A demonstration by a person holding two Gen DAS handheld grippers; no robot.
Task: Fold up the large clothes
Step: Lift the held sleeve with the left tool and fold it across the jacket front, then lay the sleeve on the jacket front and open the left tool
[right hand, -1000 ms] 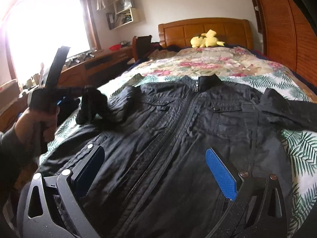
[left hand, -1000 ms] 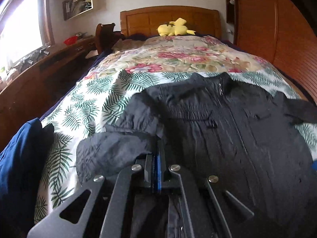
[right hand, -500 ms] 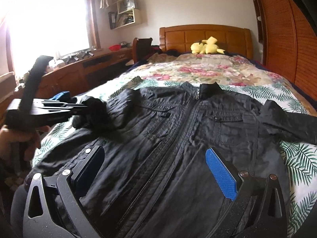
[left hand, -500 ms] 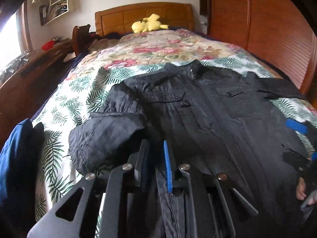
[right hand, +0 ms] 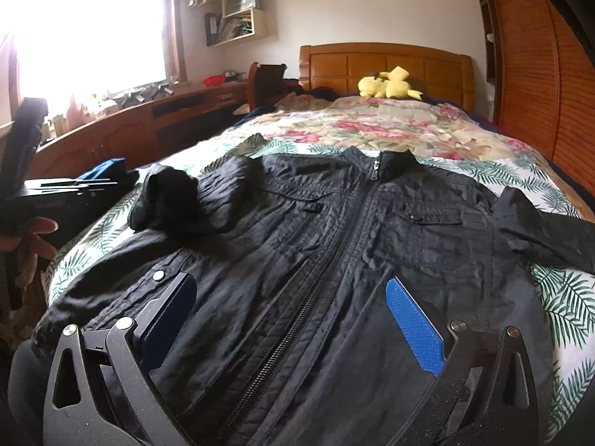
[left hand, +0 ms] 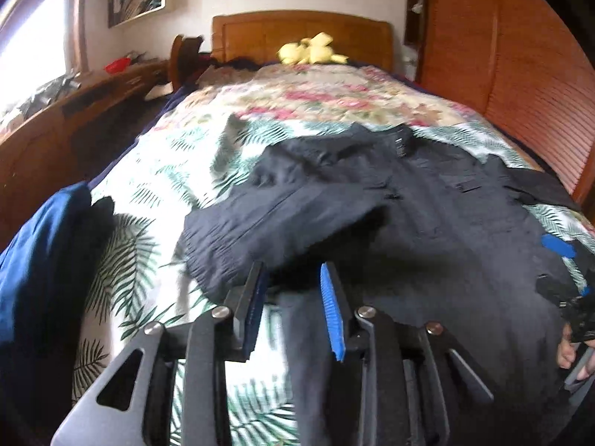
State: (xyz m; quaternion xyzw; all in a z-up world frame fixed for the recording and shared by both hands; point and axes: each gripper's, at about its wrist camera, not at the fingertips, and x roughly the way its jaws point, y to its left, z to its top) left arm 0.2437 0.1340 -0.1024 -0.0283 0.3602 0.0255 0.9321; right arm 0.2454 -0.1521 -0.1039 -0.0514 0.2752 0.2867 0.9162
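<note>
A black zip-up jacket point(right hand: 334, 245) lies front up on the bed, collar toward the headboard; it also shows in the left wrist view point(left hand: 409, 223). Its left sleeve point(right hand: 178, 200) is folded in and lies loose on the jacket's left side point(left hand: 267, 223). Its right sleeve point(right hand: 539, 223) stretches out to the right. My left gripper point(left hand: 293, 297) is open and empty, just behind the folded sleeve at the jacket's left edge. My right gripper point(right hand: 293, 308) is wide open and empty, low over the jacket's hem, astride the zip.
The bed has a palm-leaf and floral bedspread point(left hand: 156, 186). A blue garment point(left hand: 41, 260) lies at the bed's left edge. A yellow plush toy point(right hand: 386, 85) sits at the wooden headboard. A wooden desk point(right hand: 141, 126) runs along the left, a wooden wardrobe point(right hand: 539, 74) on the right.
My left gripper opened and let go of the left sleeve, which now lies folded on the jacket. The left gripper drew back slightly. The right gripper stayed open over the hem.
</note>
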